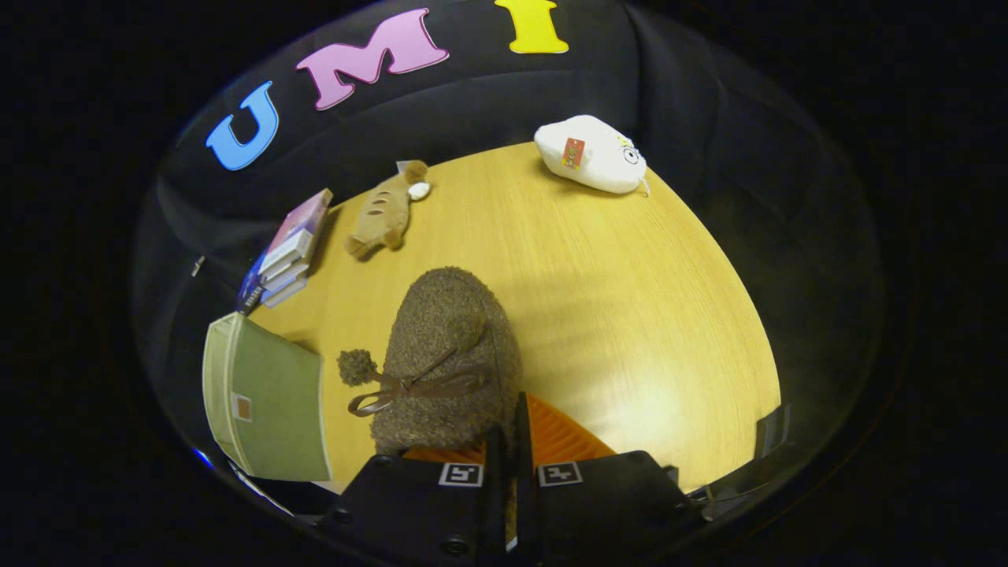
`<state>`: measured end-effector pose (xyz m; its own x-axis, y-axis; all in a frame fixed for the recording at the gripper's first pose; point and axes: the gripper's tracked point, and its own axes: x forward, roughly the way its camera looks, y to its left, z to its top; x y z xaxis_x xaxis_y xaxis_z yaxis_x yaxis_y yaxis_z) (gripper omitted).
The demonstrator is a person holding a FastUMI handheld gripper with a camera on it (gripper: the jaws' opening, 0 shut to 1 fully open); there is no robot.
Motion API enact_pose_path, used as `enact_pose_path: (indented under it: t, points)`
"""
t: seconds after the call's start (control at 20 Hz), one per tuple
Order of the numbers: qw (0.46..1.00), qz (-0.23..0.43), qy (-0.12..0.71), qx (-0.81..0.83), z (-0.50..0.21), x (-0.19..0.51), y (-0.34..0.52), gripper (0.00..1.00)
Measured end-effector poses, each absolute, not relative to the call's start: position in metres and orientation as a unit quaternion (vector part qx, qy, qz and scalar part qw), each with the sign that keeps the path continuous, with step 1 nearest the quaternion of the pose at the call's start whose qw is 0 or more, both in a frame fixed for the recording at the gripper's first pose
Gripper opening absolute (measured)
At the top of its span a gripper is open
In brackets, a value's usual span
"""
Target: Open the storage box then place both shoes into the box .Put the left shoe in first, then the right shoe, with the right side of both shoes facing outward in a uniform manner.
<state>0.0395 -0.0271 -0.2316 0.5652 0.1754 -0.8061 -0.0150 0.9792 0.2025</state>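
We look along the tool (508, 441) at a pale wooden counter (630, 299) with fine straight grain, lit brightly just right of the shoe and backed on every side by the booth's black cloth wall (488, 102).

The landmark is the fuzzy grey-brown shoe (449, 354), a slipper with a brown ribbon bow and a small pom-pom on its left side. It sits right at the tool, toe pointing away from us. The tool's 2 fingers stand almost together with only a narrow slit between them, and part of the shoe's rear edge appears to be pinched in that slit; we cannot see the contact plainly. The shoe seems lifted off the counter, though we cannot be sure.

Left of the shoe, at the counter's edge, is the green fabric storage box (264, 405), carrying a small pale patch with a brown square whose writing we cannot read. Beyond the box, left of and past the shoe, lies a short stack of books (287, 252). Straight past the shoe's toe and slightly left lies a tan plush toy (383, 211). Far beyond the shoe to the right rests a white plush toy (592, 153) with an orange tag, illegible, and a drawn eye.
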Motion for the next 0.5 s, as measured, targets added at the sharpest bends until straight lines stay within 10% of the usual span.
enact_pose_path:
  t: [0.5]
  points:
    - [0.883, 0.106, 0.427, 0.163, -0.141, 0.006, 0.151, 0.11]
